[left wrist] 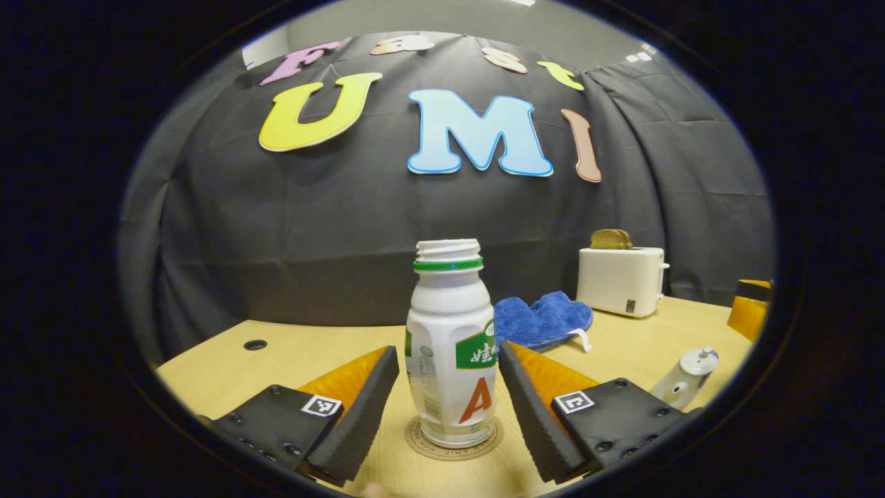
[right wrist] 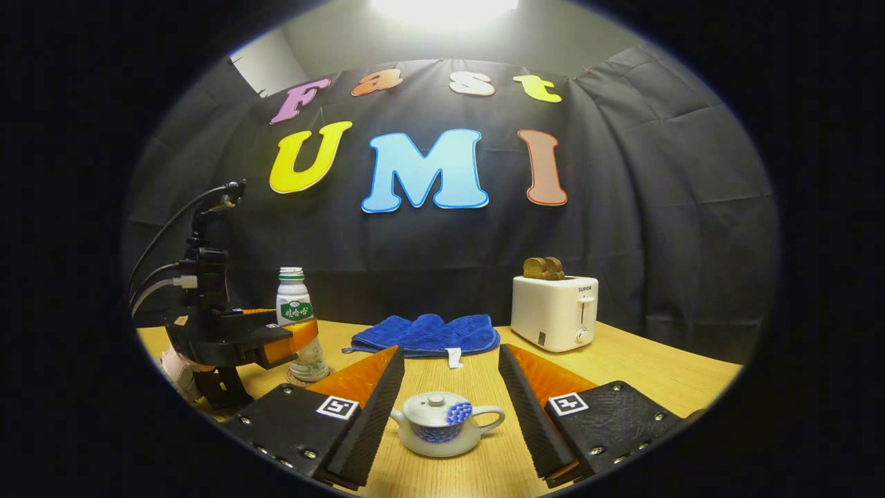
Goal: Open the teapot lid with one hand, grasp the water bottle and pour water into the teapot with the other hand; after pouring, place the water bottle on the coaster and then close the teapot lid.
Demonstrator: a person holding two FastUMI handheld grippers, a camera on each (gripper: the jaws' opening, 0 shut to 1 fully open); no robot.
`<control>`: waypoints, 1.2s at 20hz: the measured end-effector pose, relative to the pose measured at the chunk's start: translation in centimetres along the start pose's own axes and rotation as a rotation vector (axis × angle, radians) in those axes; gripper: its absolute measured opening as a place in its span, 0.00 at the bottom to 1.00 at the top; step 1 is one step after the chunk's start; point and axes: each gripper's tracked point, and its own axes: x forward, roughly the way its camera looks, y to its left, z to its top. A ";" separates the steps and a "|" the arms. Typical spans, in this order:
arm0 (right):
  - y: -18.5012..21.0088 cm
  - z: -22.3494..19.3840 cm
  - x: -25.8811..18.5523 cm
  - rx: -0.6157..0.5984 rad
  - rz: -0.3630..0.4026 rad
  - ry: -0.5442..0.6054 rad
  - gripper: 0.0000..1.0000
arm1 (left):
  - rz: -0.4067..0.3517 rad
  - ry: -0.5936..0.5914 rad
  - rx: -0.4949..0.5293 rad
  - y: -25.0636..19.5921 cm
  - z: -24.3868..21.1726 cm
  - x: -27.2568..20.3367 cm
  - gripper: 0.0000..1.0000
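Left claw (left wrist: 449, 401) wide open round bottle (left wrist: 451, 353) on coaster (left wrist: 415, 443), not gripping; right claw (right wrist: 451, 398) open w/ lidded teapot (right wrist: 442, 423) between. Bottle looks light, slick plastic, prob. squashy: grip mid-body.

The water bottle (left wrist: 451, 346) stands uncapped on the coaster (left wrist: 453, 443) between the spread fingers of the left tool (left wrist: 448, 408), untouched

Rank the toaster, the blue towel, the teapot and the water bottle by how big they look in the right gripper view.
1. Blue towel
2. Toaster
3. Teapot and water bottle: alike; the teapot sits nearest the camera.
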 end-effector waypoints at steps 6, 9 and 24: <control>-0.4 -0.6 0.4 0.032 -0.006 0.010 0.85 | 0.048 -0.023 0.022 -1.0 0.8 -4.8 1.00; -0.3 -0.6 0.3 0.033 -0.003 0.008 0.85 | 0.059 -0.079 0.029 -2.6 2.5 -8.4 1.00; -0.5 -2.6 -4.8 0.116 0.007 0.051 0.85 | 0.099 -0.089 -0.010 -6.9 0.6 -18.6 1.00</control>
